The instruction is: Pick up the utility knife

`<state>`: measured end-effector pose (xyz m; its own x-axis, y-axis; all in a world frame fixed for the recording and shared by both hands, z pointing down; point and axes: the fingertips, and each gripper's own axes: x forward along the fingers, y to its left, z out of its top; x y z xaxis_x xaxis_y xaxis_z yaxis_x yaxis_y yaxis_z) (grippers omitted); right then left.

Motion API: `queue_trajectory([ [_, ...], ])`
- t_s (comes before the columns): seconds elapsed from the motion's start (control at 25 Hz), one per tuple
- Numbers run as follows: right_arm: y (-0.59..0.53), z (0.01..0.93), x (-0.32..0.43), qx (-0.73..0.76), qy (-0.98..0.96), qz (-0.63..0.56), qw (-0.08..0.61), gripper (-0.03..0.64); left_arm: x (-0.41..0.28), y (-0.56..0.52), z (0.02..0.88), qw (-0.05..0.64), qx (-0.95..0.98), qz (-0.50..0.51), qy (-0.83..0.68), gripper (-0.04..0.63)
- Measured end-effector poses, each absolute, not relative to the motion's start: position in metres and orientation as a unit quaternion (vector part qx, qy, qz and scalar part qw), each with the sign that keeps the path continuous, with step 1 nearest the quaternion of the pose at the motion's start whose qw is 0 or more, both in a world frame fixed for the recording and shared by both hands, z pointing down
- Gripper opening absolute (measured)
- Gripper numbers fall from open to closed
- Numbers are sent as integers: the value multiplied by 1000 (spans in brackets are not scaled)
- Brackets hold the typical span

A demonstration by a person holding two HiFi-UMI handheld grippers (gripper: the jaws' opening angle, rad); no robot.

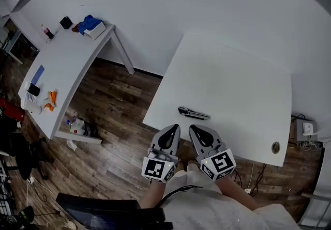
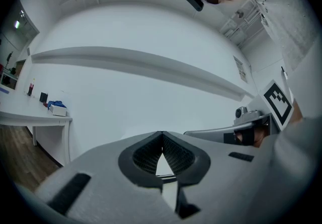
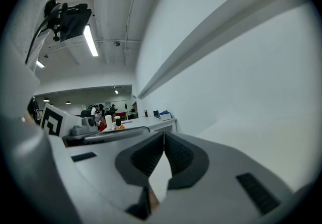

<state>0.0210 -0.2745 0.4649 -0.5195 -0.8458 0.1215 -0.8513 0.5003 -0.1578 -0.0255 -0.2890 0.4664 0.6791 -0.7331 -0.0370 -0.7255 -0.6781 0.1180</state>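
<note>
Black casing with a silvery strip: the slim, flat utility knife (image 1: 194, 113) lies on the white rectangular table (image 1: 243, 84), close to the table's near edge and lengthways along it. Nothing touches it.

My left claw (image 1: 172, 129) and right claw (image 1: 196, 131), both grey moulded plastic with two jaws, hang side by side at the table's near edge, just short of the knife and apart from it.

- Left gripper view: the ribbed black pads (image 2: 145, 155) meet tip to tip, with nothing between them.
- Right gripper view: the same. The pads (image 3: 179, 156) are pressed together and hold nothing.

Handling, as I judge it:
- The knife should be light and rigid, with no flex to allow for.
- The casing looks smooth, so it is likely slippery, and the table top looks smooth as well. The knife may skate if one pad lands before the other.
- It sits very low on the table, so the jaws would have to come right down to the surface.
- Whether a blade is out at either end is too small to tell, so I treat both ends as sharp.

Where to hold: across the narrow width at mid-body, one pad on each long side and away from the ends. Whichever claw goes in must part its jaws first.
</note>
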Motion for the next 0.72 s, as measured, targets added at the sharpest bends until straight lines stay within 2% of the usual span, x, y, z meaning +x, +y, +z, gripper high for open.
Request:
queue_trajectory([
  [0.36, -297, 507, 19, 424, -898, 96, 70, 9, -19, -310, 504, 53, 905, -40, -420, 8],
  [0.52, -304, 529, 24, 399, -904, 80, 130, 11, -16, -316, 524, 60, 901, -46, -428, 8],
  [0.56, -307, 535, 25, 393, -904, 81, 145, 18, -16, -317, 527, 60, 900, -46, -429, 8],
  [0.64, -311, 550, 25, 378, -905, 91, 174, 108, -17, -320, 529, 58, 898, -45, -433, 8],
  [0.72, -318, 562, 26, 363, -904, 92, 208, 135, -19, -322, 530, 56, 898, -46, -435, 8],
])
